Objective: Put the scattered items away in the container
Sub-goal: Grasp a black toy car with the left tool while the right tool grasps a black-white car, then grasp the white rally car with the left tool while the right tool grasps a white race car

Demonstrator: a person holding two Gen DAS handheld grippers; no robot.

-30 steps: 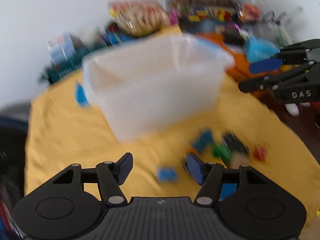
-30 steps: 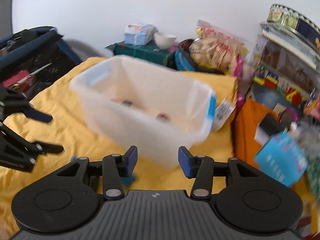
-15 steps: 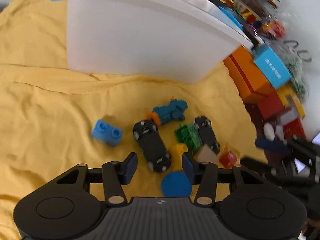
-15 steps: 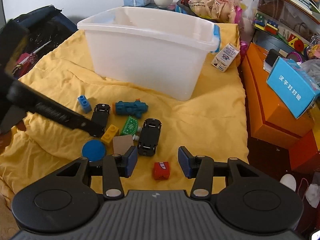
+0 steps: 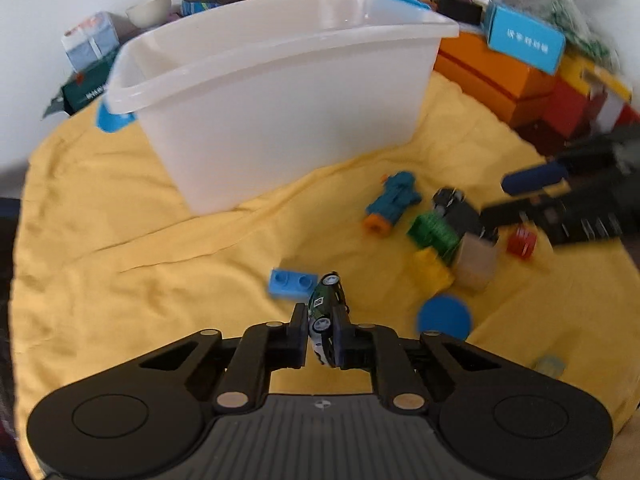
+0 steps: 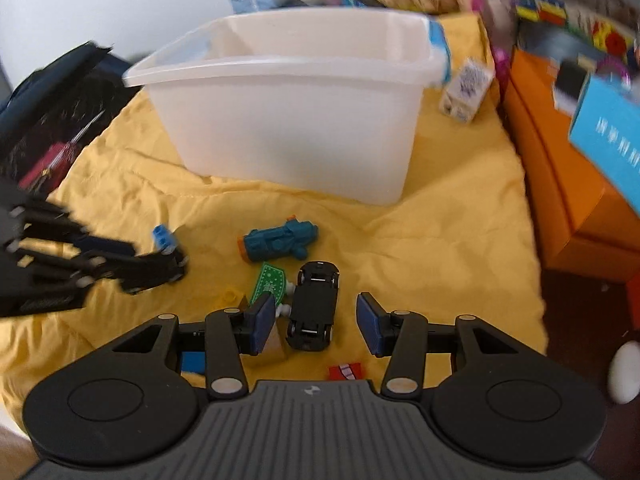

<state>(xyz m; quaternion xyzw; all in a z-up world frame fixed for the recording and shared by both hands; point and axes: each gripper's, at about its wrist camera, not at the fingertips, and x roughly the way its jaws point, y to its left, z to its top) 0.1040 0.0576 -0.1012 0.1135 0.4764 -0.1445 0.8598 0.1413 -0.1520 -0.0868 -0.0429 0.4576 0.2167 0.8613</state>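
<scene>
My left gripper (image 5: pixel 322 334) has its jaws closing, and the pads press on a small dark toy car (image 5: pixel 326 304) tipped on its side just above the yellow cloth (image 5: pixel 140 280). A blue brick (image 5: pixel 292 283) lies right beside it. My right gripper (image 6: pixel 316 322) stands open, with a black toy car (image 6: pixel 314 306) lying upside down between its fingers, untouched. A teal toy (image 6: pixel 280 240), a green piece (image 6: pixel 270 282), a yellow brick (image 6: pixel 232 296) and a red block (image 6: pixel 346 371) lie around it. The white bin (image 6: pixel 288 120) stands beyond the toys.
A blue disc (image 5: pixel 444 318) and a tan block (image 5: pixel 476 264) lie near the toys. Orange boxes (image 6: pixel 560 184) and a blue box (image 5: pixel 524 38) crowd the right side. A small carton (image 6: pixel 466 92) sits by the bin. Dark bags (image 6: pixel 52 120) are at the left.
Both grippers have dropped toward the toys. The left jaws have narrowed onto the dark toy car, which now stands on its side. The right gripper now straddles the other black car.
</scene>
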